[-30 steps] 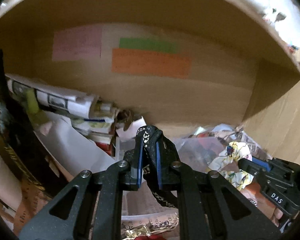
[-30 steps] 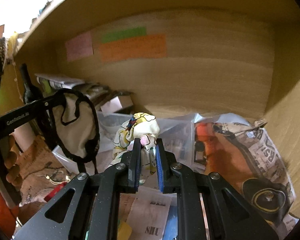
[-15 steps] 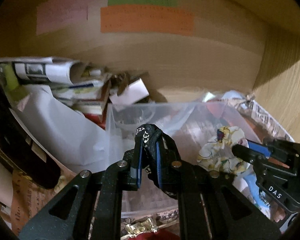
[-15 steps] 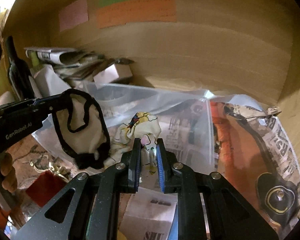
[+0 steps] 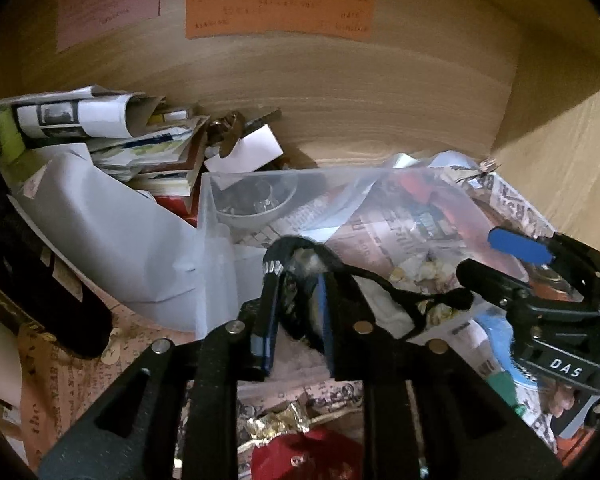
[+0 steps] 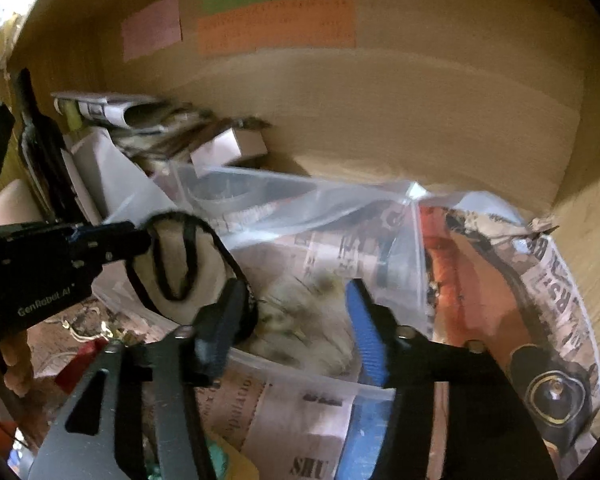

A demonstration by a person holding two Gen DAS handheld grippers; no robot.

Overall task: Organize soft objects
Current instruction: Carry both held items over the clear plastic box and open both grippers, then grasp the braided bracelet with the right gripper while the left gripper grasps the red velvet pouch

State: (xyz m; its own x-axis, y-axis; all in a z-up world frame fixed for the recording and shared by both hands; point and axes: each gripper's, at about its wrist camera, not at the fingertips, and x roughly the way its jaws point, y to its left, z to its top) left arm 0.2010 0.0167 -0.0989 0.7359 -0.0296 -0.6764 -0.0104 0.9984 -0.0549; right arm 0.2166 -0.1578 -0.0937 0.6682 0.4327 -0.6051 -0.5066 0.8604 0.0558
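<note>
My left gripper (image 5: pixel 298 280) holds a cream cloth with black trim (image 6: pixel 180 264) at its tips, over the near edge of a clear plastic bin (image 5: pixel 212 216); its jaws stand a little apart with the cloth between them. My right gripper (image 6: pixel 296 300) is open above the bin (image 6: pixel 300 204). The yellow floral cloth (image 6: pixel 300 320) lies blurred in the bin below the right fingers. In the left wrist view the floral cloth (image 5: pixel 416 268) shows beside the open right gripper (image 5: pixel 496 256).
The bin sits in a wooden cabinet with coloured labels (image 5: pixel 278 10) on the back wall. Rolled papers and books (image 5: pixel 100 120) pile at the left. Newspaper-wrapped items (image 6: pixel 540 280) lie at the right. A dark bottle (image 5: pixel 32 264) and a red item (image 5: pixel 312 456) are near.
My right gripper opened and let the floral cloth drop into the bin. My left gripper moved lower over the bin, its jaws slightly wider around the black-trimmed cloth.
</note>
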